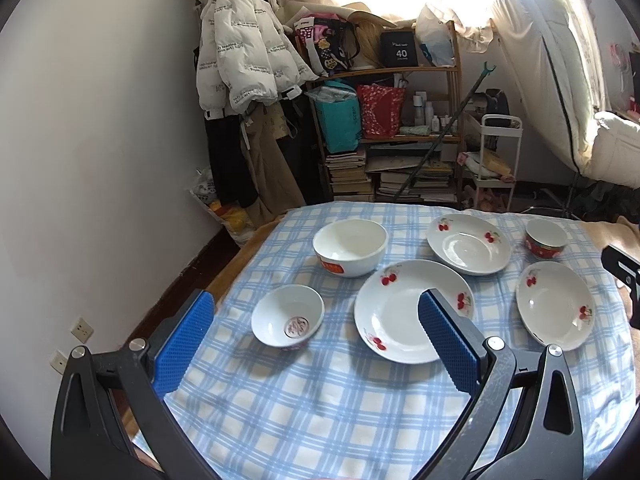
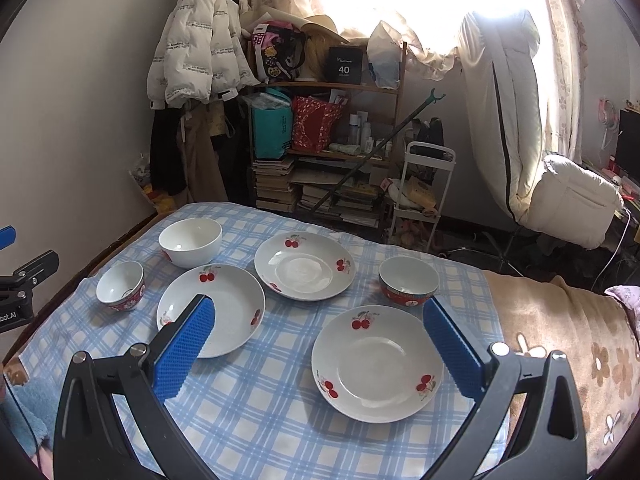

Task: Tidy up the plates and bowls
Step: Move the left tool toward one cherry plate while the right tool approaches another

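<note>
Above the desk (image 1: pixel 320 420) with its blue checked cloth, both tools hang empty: the left gripper (image 1: pixel 316 320) is spread wide, touching nothing, and the right gripper (image 2: pixel 320 320) gapes equally, clear of the crockery. Three cherry plates (image 2: pixel 378 364) lie separately, and the large white bowl (image 1: pixel 350 246), small bowl (image 1: pixel 288 320) and red-sided bowl (image 2: pixel 408 282) stand apart, unstacked.

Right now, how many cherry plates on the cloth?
3: near plate in front of the right gripper, left plate, far plate. None stacked or visibly hidden.
</note>
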`<state>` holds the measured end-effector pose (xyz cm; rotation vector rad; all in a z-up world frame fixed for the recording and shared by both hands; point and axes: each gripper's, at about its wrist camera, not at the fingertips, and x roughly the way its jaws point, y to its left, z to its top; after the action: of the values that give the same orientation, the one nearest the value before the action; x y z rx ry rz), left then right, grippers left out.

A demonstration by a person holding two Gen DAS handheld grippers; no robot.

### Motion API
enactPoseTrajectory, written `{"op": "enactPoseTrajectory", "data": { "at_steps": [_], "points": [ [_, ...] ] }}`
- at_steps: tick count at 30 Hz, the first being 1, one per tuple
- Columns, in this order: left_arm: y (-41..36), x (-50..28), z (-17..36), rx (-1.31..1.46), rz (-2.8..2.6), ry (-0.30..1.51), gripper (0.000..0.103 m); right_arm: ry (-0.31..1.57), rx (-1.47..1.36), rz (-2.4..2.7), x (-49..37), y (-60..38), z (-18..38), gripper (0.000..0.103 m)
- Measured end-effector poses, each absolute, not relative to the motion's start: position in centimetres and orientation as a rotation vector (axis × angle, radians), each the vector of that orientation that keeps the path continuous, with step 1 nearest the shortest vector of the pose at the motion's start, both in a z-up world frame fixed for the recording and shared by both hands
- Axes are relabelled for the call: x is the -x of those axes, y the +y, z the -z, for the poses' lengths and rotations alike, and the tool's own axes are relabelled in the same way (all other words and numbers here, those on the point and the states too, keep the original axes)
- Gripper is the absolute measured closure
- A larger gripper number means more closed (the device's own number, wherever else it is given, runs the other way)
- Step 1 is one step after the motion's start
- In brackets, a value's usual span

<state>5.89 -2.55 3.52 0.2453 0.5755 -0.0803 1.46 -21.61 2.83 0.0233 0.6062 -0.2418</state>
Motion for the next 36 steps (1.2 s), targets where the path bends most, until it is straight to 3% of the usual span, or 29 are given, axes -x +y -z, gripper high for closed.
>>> {"op": "enactPoseTrajectory", "data": {
  "at_steps": [16, 36],
  "points": [
    [-3.2, -15.7, -3.2, -0.224, 0.128, 0.721, 0.002, 0.622, 0.029, 0.198, -7.7, -20.1, -3.1, 0.000],
    [-7.7, -23.5, 6.2, -0.216, 0.220, 0.899, 0.003, 0.775, 0.018, 0.136, -15.5, -19.7, 3.1, 0.000]
  ]
}}
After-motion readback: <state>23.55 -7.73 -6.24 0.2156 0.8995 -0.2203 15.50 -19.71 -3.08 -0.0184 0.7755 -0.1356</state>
